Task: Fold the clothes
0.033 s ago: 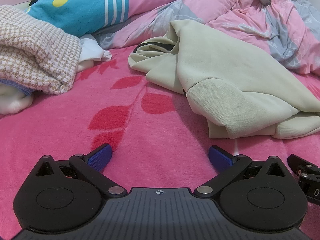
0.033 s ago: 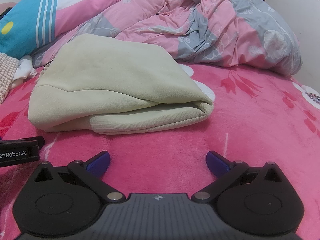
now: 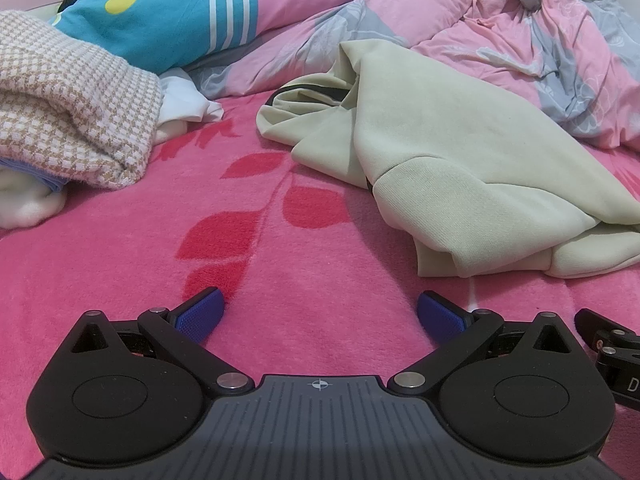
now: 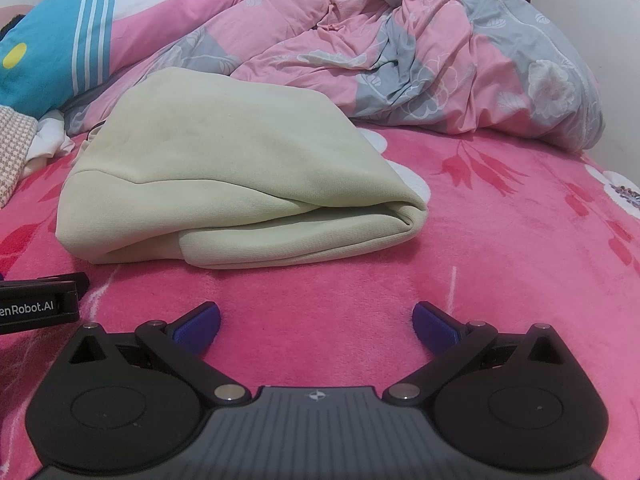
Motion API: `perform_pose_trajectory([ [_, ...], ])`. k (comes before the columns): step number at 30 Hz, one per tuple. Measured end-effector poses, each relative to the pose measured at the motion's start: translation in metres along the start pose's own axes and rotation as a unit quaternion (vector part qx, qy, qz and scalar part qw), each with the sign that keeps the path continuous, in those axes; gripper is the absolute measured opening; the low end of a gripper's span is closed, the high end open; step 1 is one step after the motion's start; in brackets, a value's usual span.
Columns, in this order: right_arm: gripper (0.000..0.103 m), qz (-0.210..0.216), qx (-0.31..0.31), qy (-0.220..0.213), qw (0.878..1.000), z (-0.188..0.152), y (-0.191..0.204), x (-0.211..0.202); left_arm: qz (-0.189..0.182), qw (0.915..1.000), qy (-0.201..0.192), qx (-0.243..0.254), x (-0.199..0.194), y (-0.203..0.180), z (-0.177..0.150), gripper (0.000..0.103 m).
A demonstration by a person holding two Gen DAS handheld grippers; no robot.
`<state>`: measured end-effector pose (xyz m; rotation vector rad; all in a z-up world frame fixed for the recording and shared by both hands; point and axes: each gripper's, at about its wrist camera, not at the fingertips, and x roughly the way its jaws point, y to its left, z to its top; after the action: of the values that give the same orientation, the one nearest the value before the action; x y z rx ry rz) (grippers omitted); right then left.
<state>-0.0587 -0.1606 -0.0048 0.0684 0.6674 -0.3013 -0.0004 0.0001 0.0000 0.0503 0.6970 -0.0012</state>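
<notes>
Even soft light, fisheye-warped edges

Both wrist cameras are looking low across the bed (image 3: 280, 280), sharing the nearby cream garment (image 3: 460, 152) (image 4: 224, 160).

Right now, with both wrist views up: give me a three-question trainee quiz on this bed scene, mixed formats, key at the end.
1. True or false: the left tongs are shut on the cream garment.
2. Multiple choice: in the left wrist view, what lies at the left edge on the pink blanket?
A. a houndstooth knit
B. a pair of jeans
C. a wooden hanger
3. Fill in: in the right wrist view the cream garment lies ____ the right tongs, apart from the pads.

Key
1. False: both tongs stand wide open and hold nothing.
2. A
3. beyond (ahead of)
</notes>
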Motion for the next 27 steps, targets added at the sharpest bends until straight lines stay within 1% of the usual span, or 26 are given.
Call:
perform_pose_trajectory([
  [10, 0.103, 0.002, 0.002, -0.003, 1.0, -0.0023, -0.0018, 0.0002, 0.001, 1.0, -0.007, 0.0, -0.0019, 0.0007, -0.0018, 0.103],
  [18, 0.103, 0.002, 0.002, -0.006, 1.0, -0.0027, -0.0003, -0.0002, 0.002, 0.9998, -0.021, 0.0, -0.0052, -0.0002, -0.0058, 0.103],
  [24, 0.103, 0.001, 0.001, -0.004, 1.0, -0.0013, -0.0001, -0.0001, 0.01, 0.9996, -0.024, 0.009, -0.0054, -0.0041, -0.0063, 0.103],
  [27, 0.103, 0.0, -0.001, -0.004, 1.0, -0.0012, 0.0008, -0.0004, 0.003, 0.9997, -0.023, 0.003, -0.0049, -0.0006, -0.0063, 0.103],
])
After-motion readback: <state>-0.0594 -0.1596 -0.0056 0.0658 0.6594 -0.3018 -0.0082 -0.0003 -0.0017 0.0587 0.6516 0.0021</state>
